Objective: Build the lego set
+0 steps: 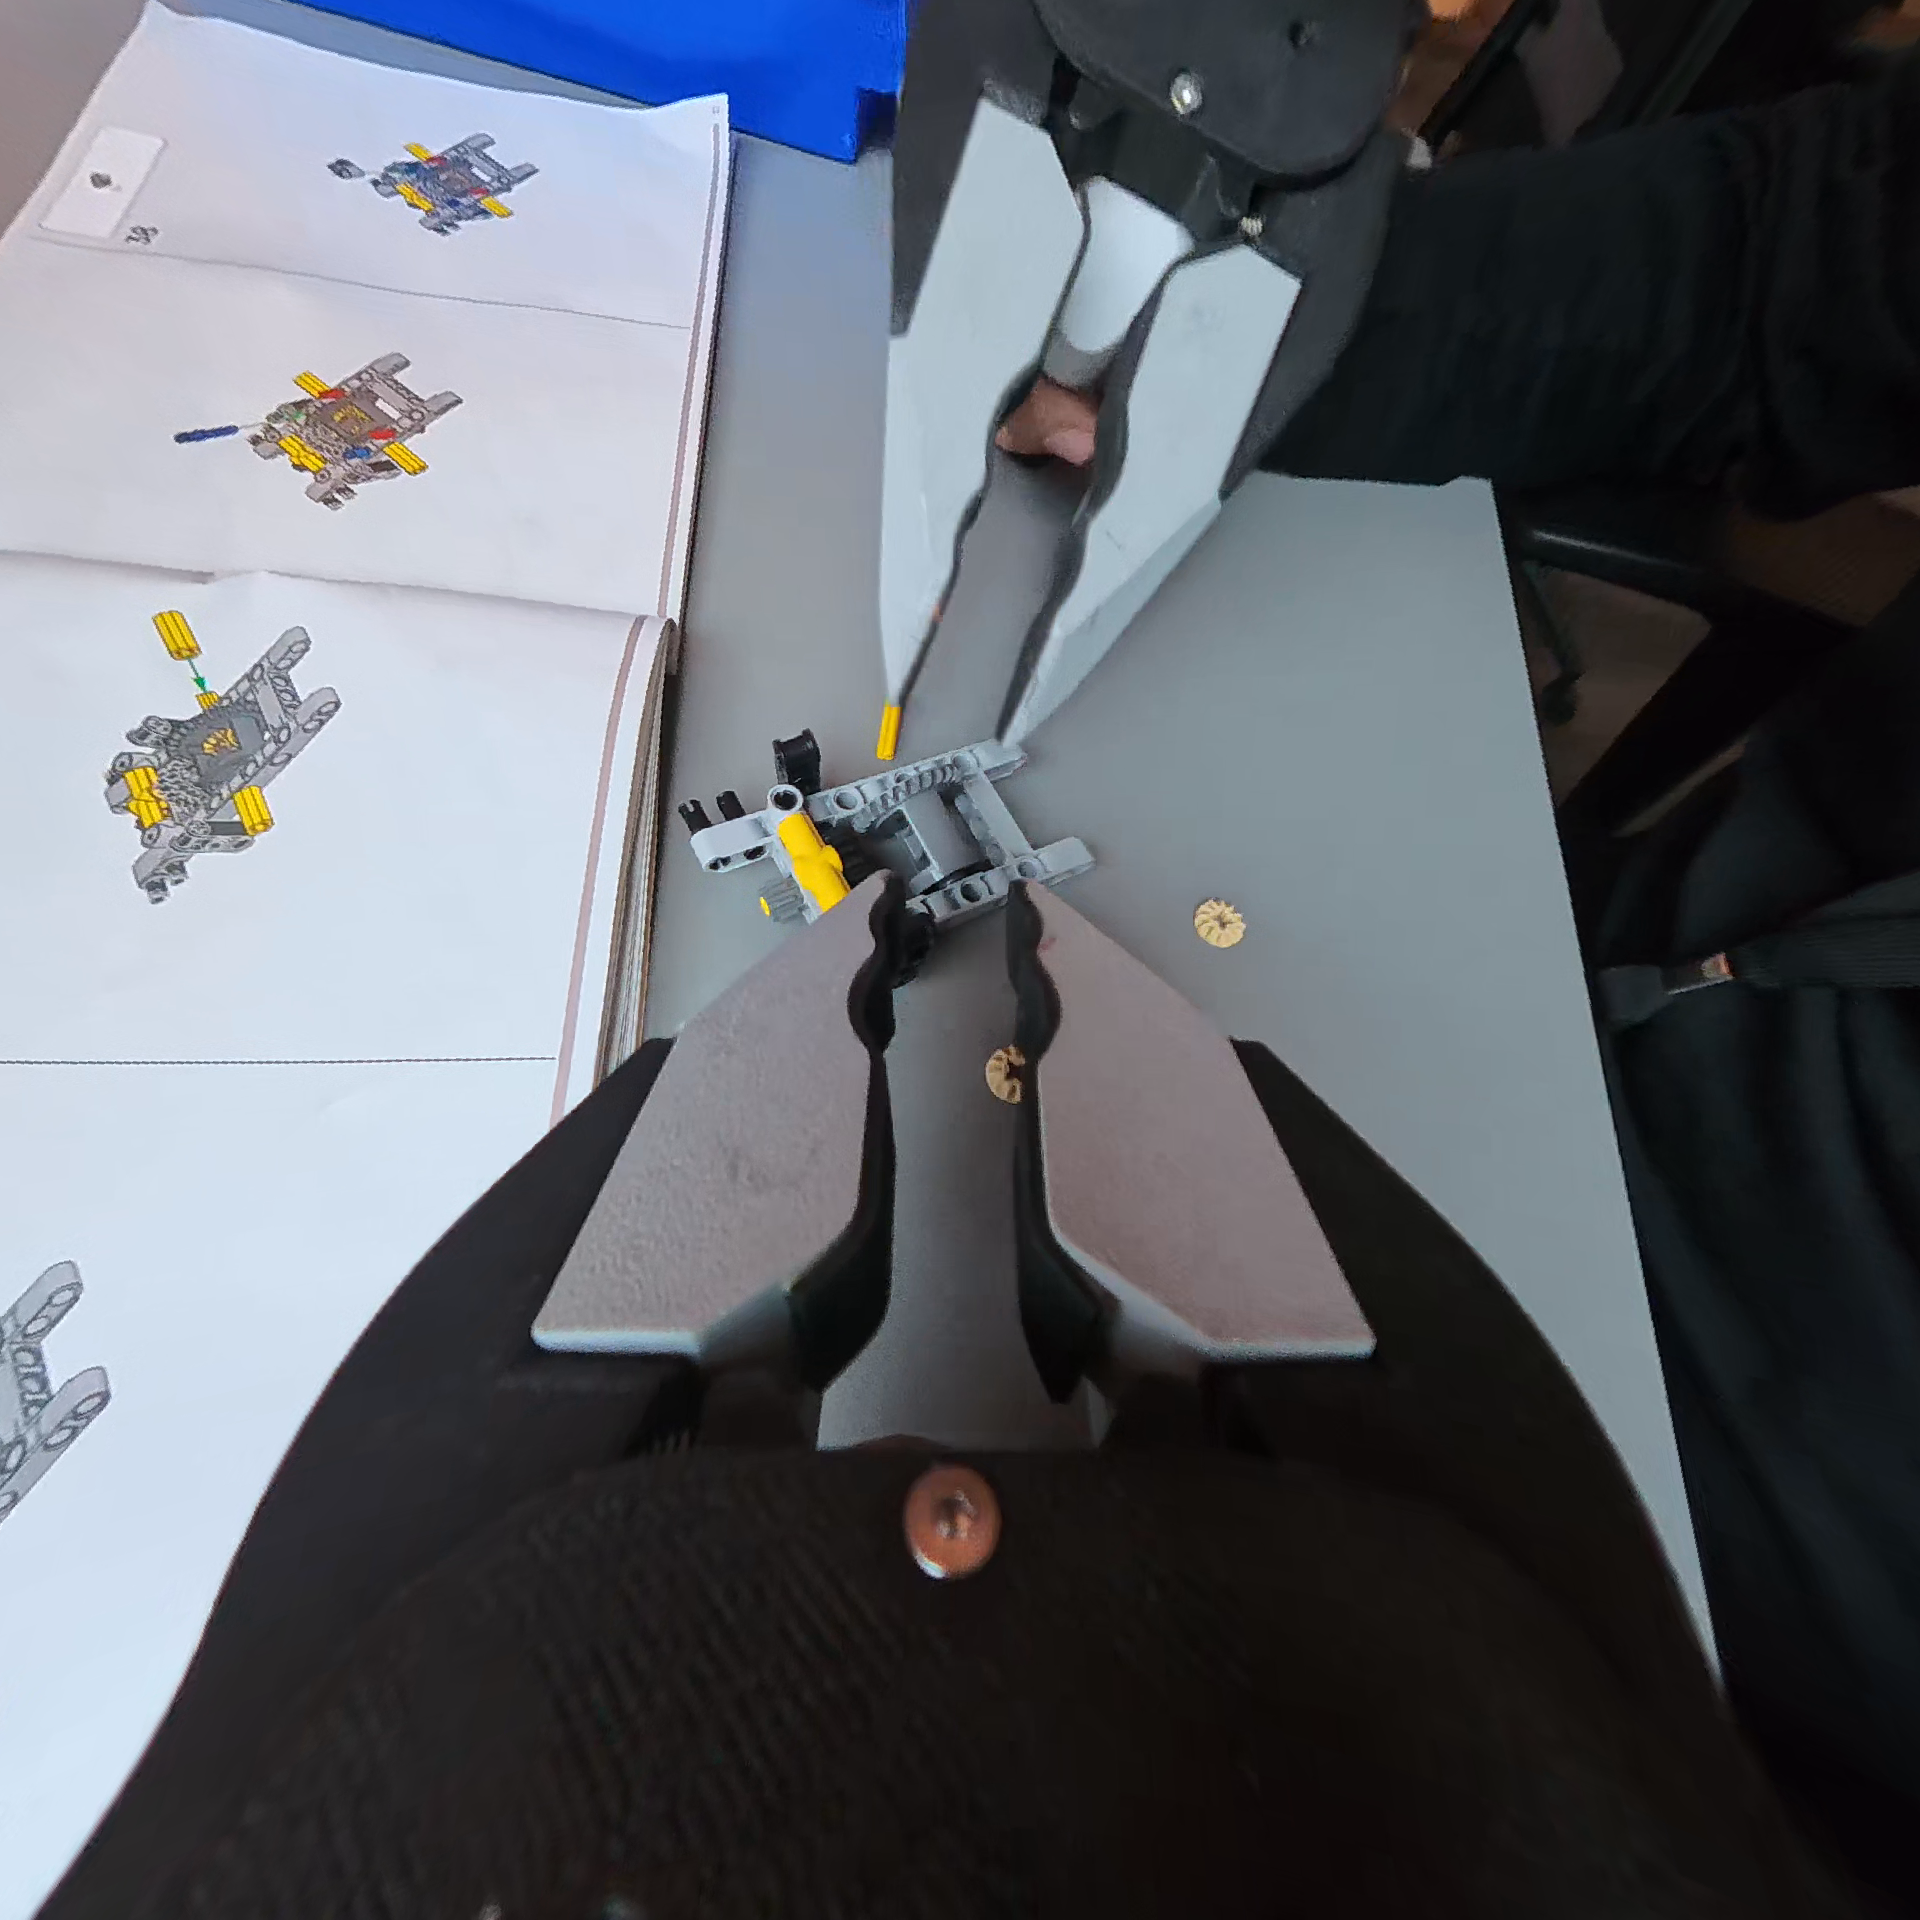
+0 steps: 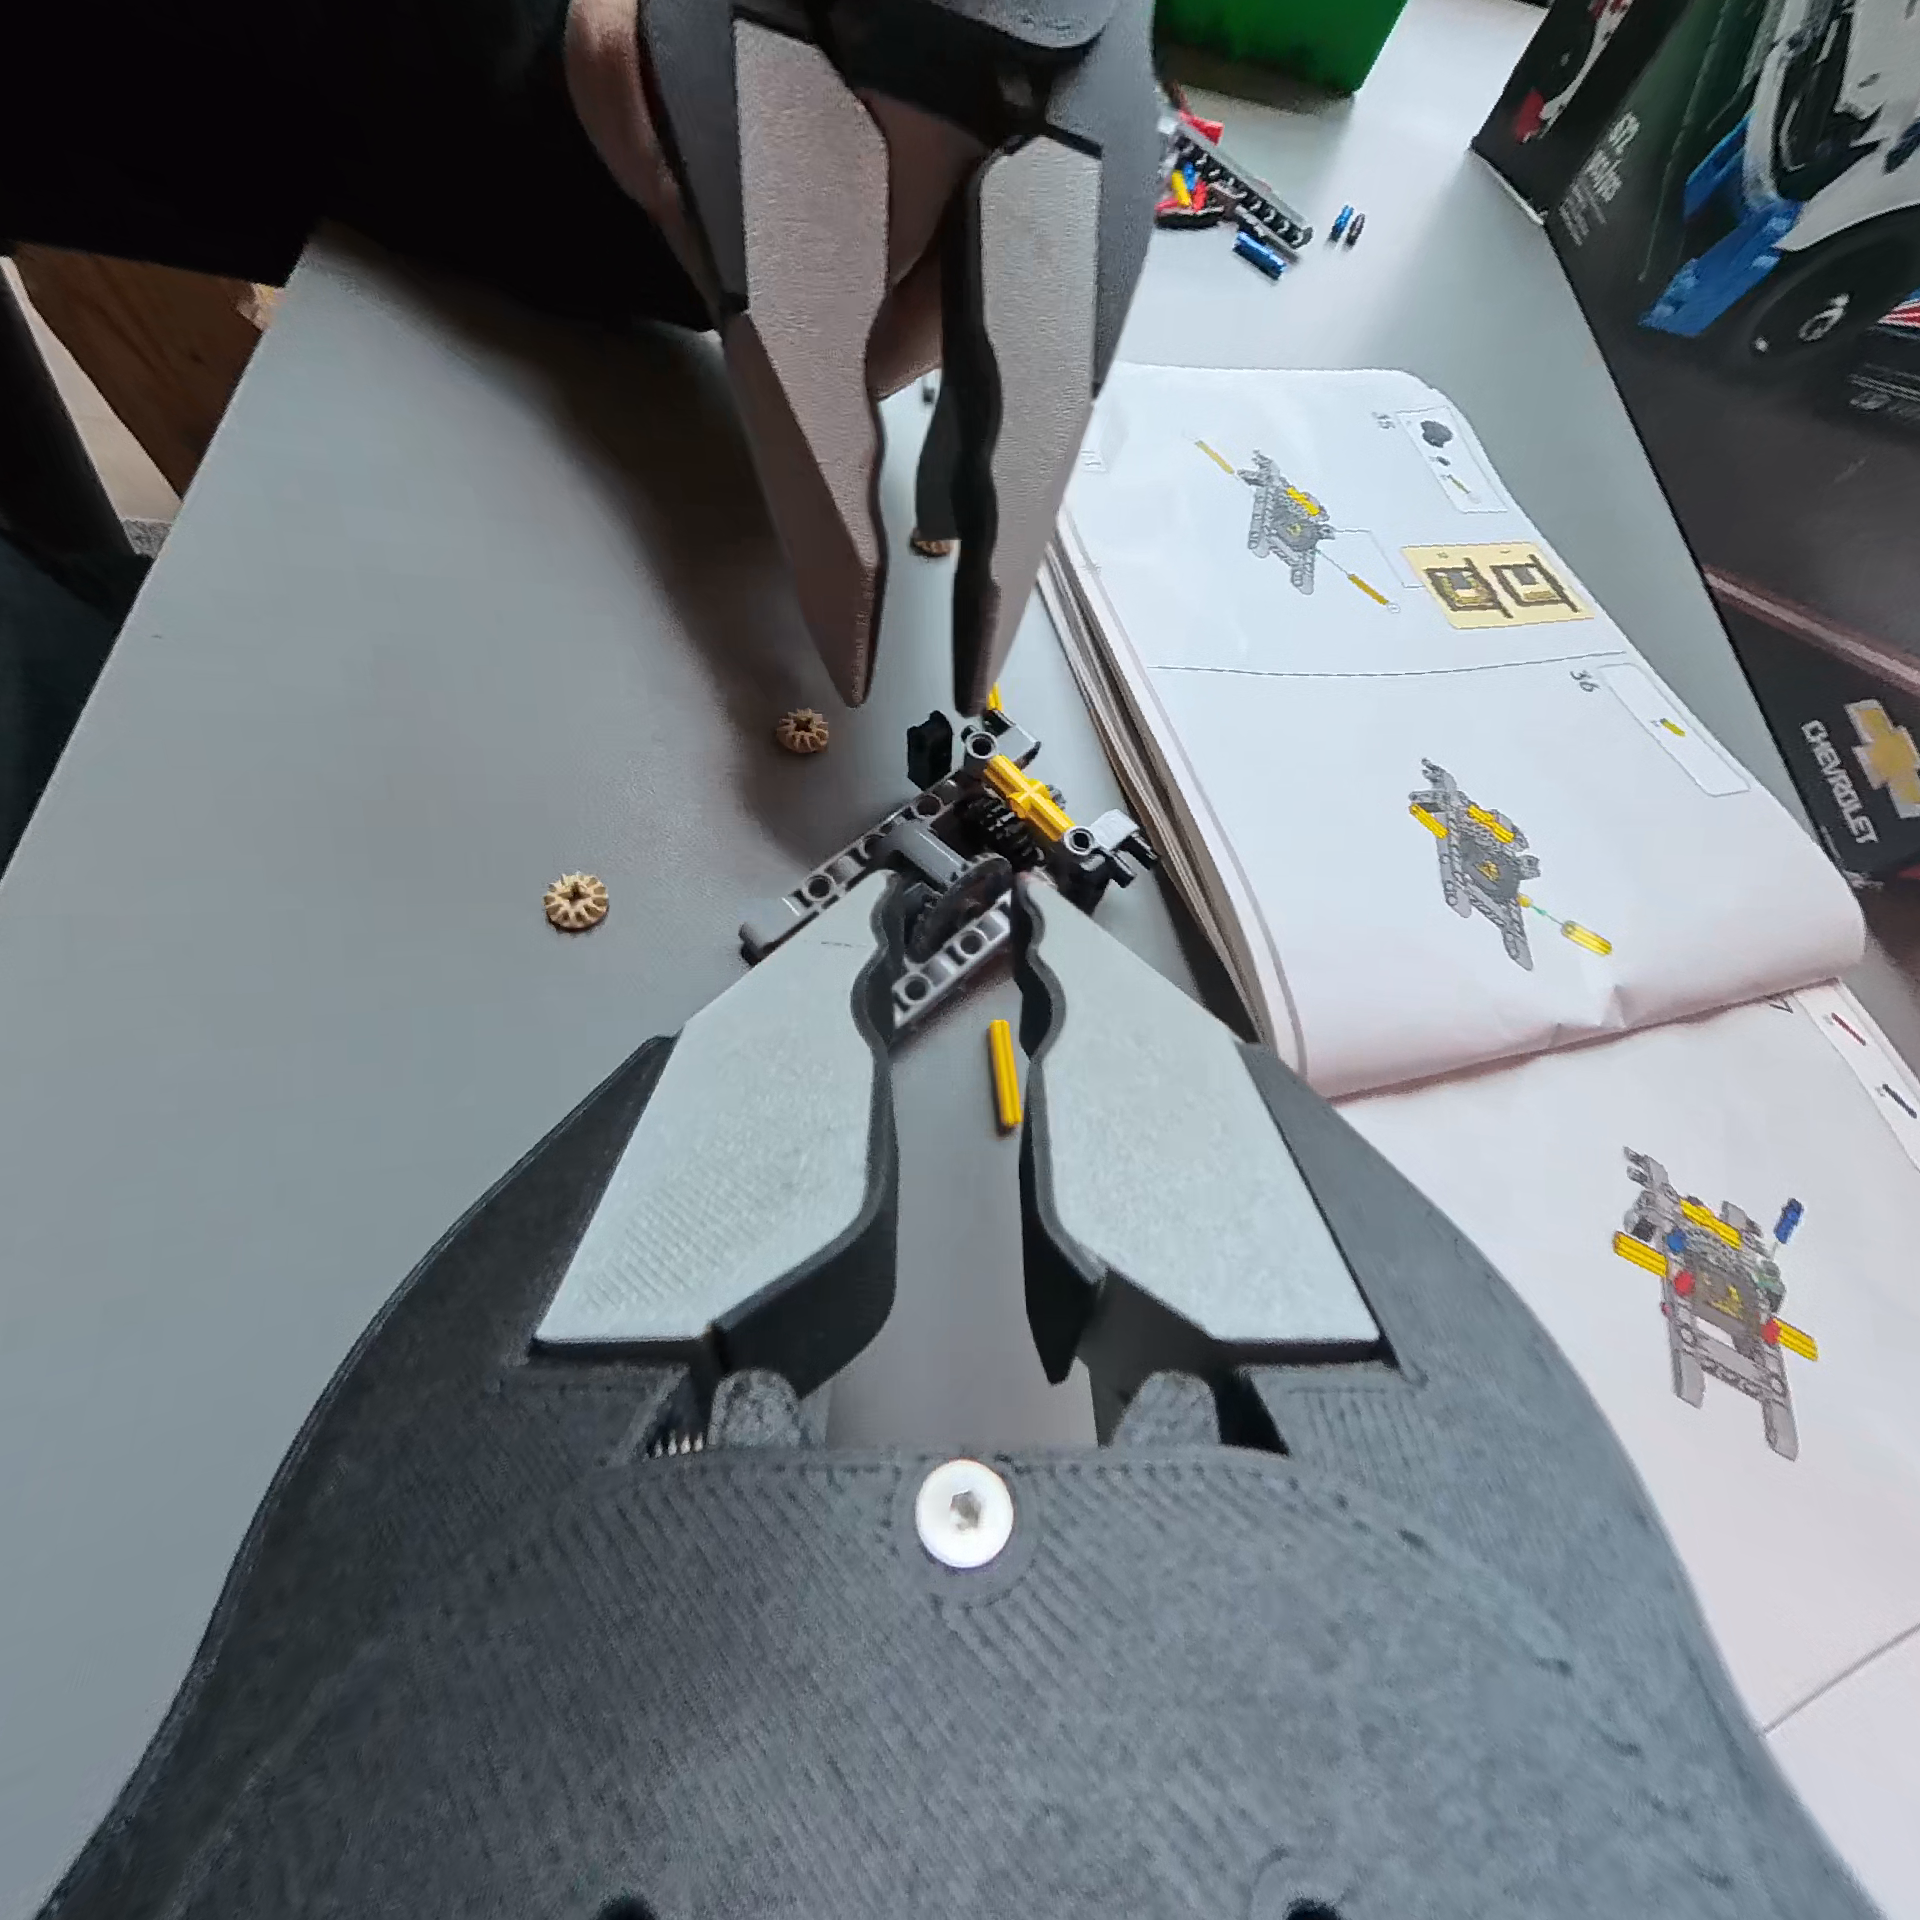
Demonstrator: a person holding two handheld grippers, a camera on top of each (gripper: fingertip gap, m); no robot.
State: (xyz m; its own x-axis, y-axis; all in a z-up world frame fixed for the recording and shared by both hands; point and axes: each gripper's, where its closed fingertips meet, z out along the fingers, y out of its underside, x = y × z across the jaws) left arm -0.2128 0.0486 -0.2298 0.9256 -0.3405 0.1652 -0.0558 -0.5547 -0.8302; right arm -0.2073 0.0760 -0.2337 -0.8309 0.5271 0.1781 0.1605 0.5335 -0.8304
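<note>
Left gripper (image 1: pixel 951 899) spread, tips straddling near edge of grey lego frame (image 1: pixel 914 821) on table (image 1: pixel 1299 675); right gripper (image 2: pixel 956 914) parted around opposite end, yellow rod (image 2: pixel 1004 1075) loose between its fingers; booklet (image 2: pixel 1455 727) beside.

Soft, even daylight, with wide-angle bending at the edges of both views.
We see faint shadows on the matte grey table (image 1: pixel 1299 644); the white open instruction booklet (image 2: pixel 1455 727) looks bright, and the far corners blur.
</note>
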